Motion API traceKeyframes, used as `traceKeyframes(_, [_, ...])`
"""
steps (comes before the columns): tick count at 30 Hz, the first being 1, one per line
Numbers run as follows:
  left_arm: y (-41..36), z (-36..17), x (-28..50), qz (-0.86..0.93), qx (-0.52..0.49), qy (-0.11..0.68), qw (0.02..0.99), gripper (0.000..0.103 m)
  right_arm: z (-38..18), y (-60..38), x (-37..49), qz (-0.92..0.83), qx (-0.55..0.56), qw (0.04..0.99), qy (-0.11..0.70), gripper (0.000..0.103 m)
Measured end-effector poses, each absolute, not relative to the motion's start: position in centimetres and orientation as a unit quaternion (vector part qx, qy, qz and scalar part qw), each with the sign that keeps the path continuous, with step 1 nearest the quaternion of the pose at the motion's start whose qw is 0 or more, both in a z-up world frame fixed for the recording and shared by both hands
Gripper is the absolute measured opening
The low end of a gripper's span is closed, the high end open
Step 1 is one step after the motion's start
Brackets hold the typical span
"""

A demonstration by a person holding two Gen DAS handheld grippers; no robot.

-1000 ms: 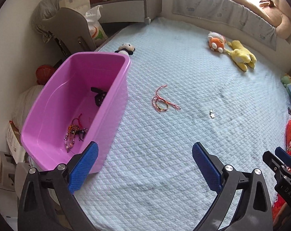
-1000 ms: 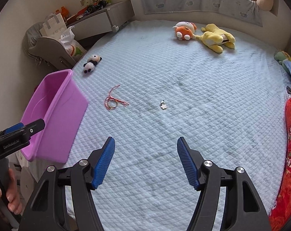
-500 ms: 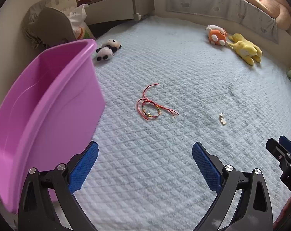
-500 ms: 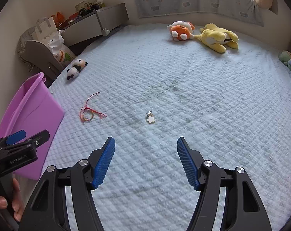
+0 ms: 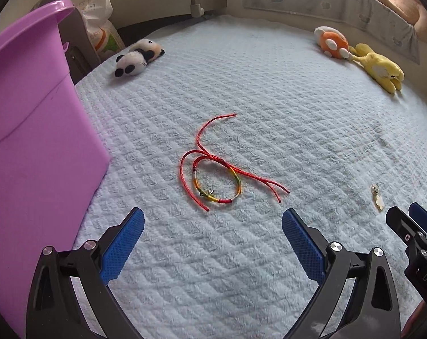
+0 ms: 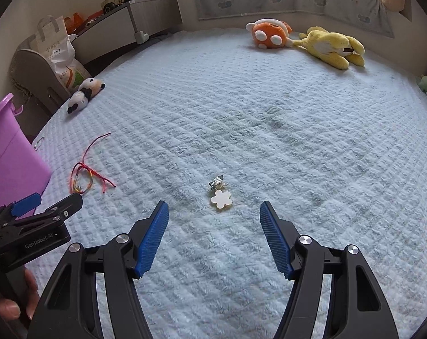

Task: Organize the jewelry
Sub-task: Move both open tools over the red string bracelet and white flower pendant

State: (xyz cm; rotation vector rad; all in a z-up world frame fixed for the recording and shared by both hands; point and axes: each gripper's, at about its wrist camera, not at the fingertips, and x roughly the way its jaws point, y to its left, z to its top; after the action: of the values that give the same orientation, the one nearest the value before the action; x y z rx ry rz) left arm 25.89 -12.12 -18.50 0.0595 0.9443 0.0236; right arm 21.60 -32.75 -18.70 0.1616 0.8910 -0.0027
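Red cord bracelet (image 5: 213, 180) is lying flat on the pale quilted bed cover (image 5: 270, 99) in the left wrist view, just ahead of the left tongs (image 5: 212, 233), whose blue pads are standing wide apart with nothing between them. Its multicoloured loop is sitting nearest the tongs, a small metal bead at the near edge; one long tail is running away toward the far side of the bed, two more are trailing right. Taking the bracelet as the landmark, the purple plastic bin (image 5: 35, 130) is standing close on its left, a panda plush (image 5: 138, 58) is lying far beyond it to the left, and a flower charm (image 5: 378, 199) is lying well to its right, close to the tip of the right tongs (image 5: 411, 223).

Seen from the right wrist, the right tongs (image 6: 214, 233) are also held wide and empty, and the cream flower charm (image 6: 221, 197) is lying just ahead of the gap, its silver clasp end pointing away from the camera. The bracelet (image 6: 86, 176) is lying well to the charm's left, beside the bin (image 6: 12, 163). The left tongs' (image 6: 52, 203) body is reading "GenRobot.AI".
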Motion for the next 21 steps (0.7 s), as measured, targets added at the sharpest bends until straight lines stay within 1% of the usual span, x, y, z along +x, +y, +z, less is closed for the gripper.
traceKeyframes(13, [-11.3,-20.5,28.7,0.015,0.009,0.466,0.885,0.096,-20.2,-32.0,23.8,-0.001,0.068,0.900,0.430,0.064])
traceKeyframes(21, [-11.7,-21.1,29.9,0.015,0.018,0.459,0.888,0.096,-20.8,-32.0,24.9,-0.008,0.053,0.899,0.434,0.064])
